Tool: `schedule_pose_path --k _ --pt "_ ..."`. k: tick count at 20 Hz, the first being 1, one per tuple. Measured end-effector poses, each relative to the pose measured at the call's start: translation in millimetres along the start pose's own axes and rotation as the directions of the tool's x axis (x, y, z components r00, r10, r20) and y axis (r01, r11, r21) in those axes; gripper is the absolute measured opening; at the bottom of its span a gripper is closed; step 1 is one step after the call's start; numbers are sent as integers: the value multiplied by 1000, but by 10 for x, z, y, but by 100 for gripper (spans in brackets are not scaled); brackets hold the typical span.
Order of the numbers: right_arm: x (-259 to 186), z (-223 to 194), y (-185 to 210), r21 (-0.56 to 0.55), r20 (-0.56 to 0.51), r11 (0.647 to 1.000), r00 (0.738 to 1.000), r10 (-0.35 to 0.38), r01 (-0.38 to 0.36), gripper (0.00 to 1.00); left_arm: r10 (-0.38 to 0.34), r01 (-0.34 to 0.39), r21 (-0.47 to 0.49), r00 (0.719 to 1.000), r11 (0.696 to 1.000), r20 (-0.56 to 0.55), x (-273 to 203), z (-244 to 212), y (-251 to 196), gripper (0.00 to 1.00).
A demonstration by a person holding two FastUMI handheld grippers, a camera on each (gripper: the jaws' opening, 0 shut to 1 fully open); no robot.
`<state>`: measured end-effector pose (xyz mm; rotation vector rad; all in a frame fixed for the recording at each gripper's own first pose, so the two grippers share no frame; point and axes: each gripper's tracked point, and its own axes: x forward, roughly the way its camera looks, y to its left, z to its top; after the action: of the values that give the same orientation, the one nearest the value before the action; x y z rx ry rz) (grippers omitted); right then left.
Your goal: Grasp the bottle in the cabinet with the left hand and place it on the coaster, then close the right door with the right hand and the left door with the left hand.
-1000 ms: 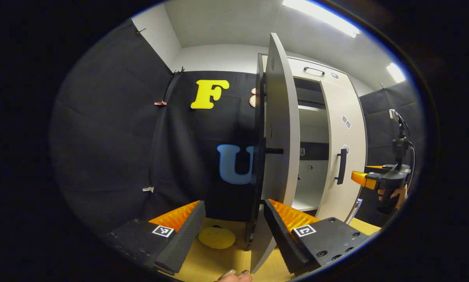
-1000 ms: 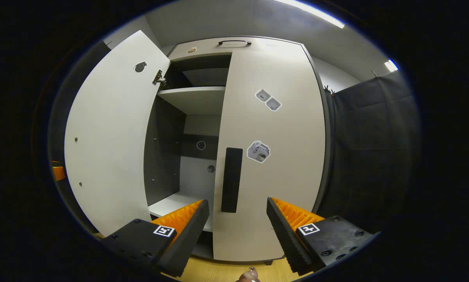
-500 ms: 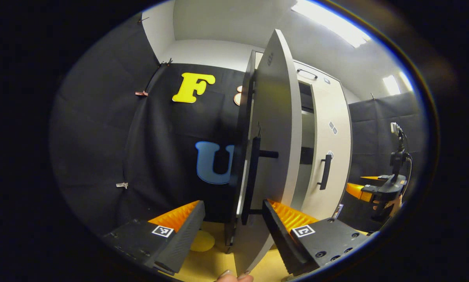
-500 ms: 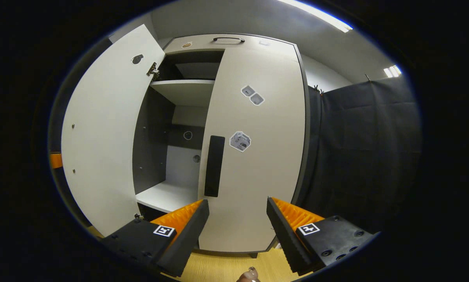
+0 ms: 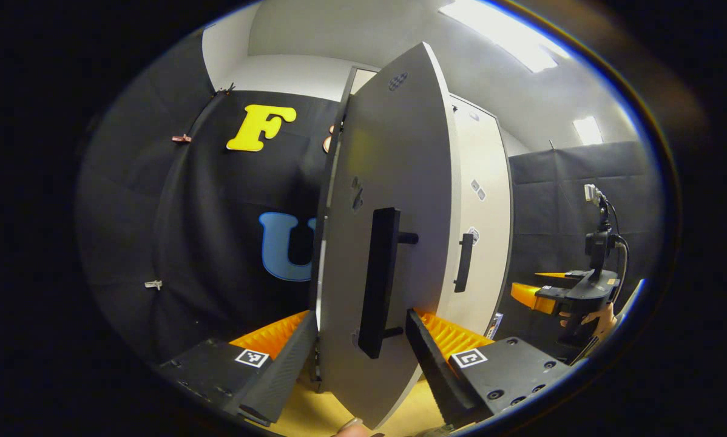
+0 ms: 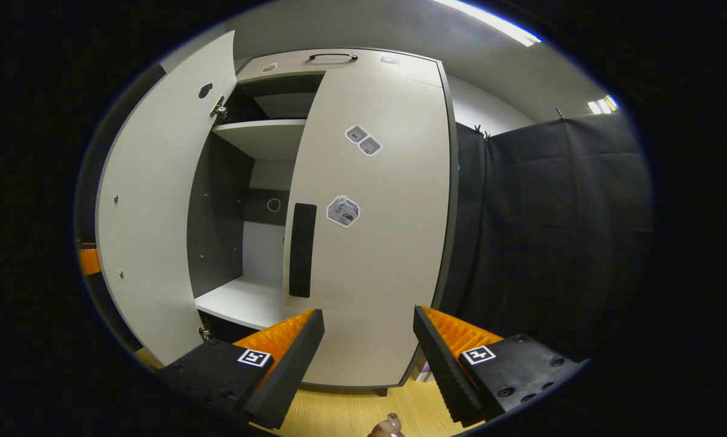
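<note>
While its two orange-ribbed black fingers stand wide apart and hold nothing, the left gripper (image 5: 360, 331) has the pale grey left cabinet door (image 5: 394, 182) between them, its upright black bar handle (image 5: 378, 282) just ahead and slightly right. The left gripper is the nearer one, so the push looks set to go rightward. Farther right, the right gripper (image 6: 368, 331), equally spread and empty, faces the shut grey right door (image 6: 388, 243).
</note>
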<state>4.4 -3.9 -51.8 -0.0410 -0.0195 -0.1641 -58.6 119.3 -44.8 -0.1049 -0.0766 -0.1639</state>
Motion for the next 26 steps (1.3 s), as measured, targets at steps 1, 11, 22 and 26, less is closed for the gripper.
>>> schedule_pose_path --k 1,11,22,26 --pt "28 16 -49 9 1 1000 1000 -2 2 98 -10 10 2 1000 1000 -3 70 3 -98 93" --pt "234 69 -598 19 5 1000 1000 -13 13 98 -65 64 -30 998 997 -21 1011 -191 -965 86" --pt "315 -21 -747 28 -17 999 999 33 -33 98 26 -26 18 1000 1000 -10 1277 -177 -1043 87" --pt "276 31 -657 42 -4 997 998 63 -62 98 61 -60 59 998 996 -9 1094 -136 -1002 87"
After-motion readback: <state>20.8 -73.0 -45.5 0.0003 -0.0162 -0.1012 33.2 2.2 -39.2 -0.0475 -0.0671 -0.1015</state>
